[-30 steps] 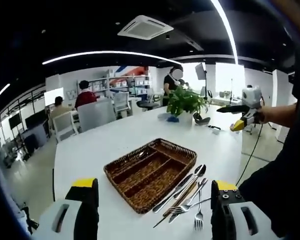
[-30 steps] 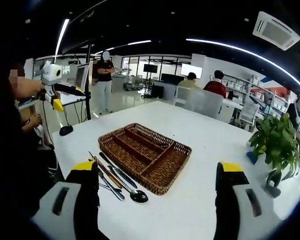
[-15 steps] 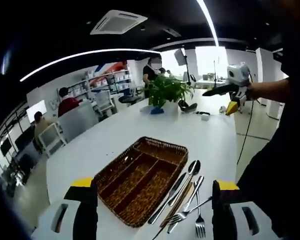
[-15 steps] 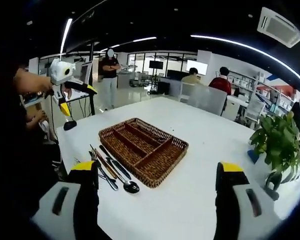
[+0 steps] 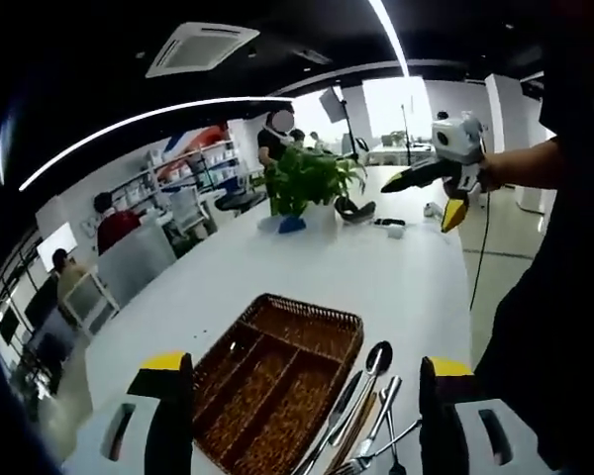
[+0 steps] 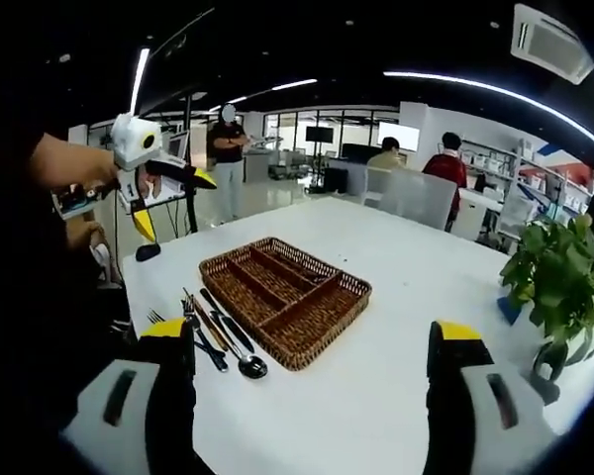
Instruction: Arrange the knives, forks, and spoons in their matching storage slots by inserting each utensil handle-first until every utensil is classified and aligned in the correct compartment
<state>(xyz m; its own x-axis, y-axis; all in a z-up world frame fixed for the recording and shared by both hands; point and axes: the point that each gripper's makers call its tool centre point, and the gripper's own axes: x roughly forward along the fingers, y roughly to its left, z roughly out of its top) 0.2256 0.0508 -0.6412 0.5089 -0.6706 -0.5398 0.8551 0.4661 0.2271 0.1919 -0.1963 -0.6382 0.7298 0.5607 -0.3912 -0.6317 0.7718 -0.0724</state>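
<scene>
Wicker cutlery tray (image 6: 287, 300) sits on white table (image 6: 396, 297), compartments bare. Utensil cluster just beside tray's near-left long side: spoon (image 6: 240, 358), knife (image 6: 221, 315), forks (image 6: 178, 322), all loose on tabletop. Left gripper (image 5: 302, 416) jaws spread wide, holding nothing, hovering above tray. Right gripper (image 6: 312, 396) jaws likewise apart, unloaded, raised over table. Potted plant (image 6: 559, 282) stands far right on table.

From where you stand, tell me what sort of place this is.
Probably an open-plan office. A long white table holds a wicker cutlery tray, people sit at desks behind it, and shelving lines the far wall.
</scene>
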